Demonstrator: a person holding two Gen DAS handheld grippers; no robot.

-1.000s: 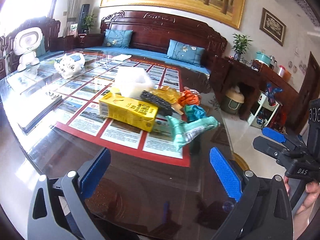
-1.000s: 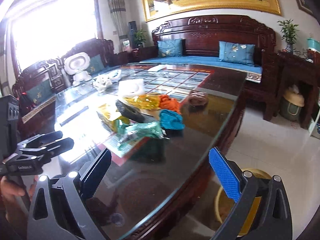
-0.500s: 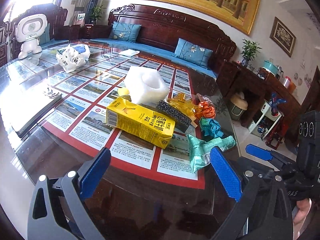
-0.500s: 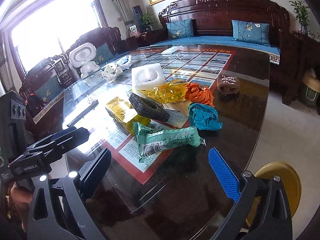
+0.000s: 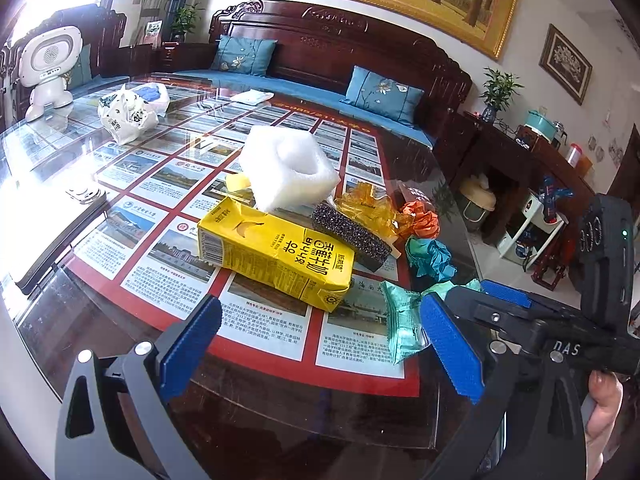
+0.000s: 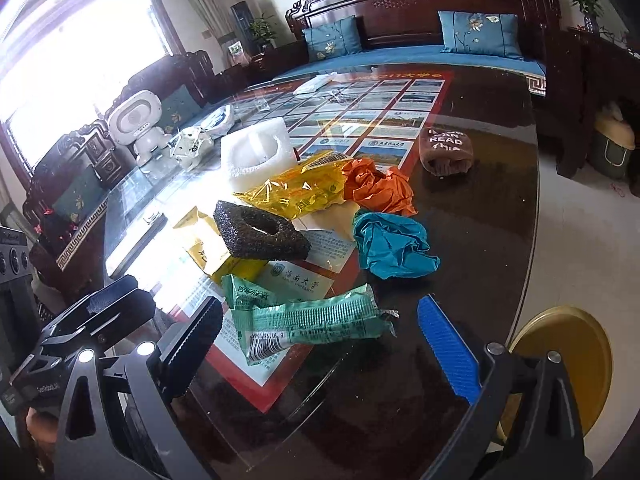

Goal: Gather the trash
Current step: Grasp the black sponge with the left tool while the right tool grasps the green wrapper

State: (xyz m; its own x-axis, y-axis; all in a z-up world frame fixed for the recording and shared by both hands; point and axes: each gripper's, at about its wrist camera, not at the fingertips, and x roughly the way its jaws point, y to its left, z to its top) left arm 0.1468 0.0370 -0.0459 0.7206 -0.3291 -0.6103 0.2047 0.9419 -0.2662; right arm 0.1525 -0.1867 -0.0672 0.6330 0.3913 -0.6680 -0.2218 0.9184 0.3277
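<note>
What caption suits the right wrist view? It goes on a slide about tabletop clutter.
Open right gripper approaches a green wrapper amid crumpled trash on a glass table.

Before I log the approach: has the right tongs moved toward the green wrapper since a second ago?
Yes. The right tongs have come closer to the green wrapper on the glass table, open.

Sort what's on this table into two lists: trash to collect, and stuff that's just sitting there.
Trash to collect:
yellow carton
black foam block
white foam piece
yellow cellophane wrapper
orange crumpled paper
teal crumpled paper
green wrapper

Probably just lying about:
white robot toy
brown sock roll
white plastic bag; might be trash too
</note>
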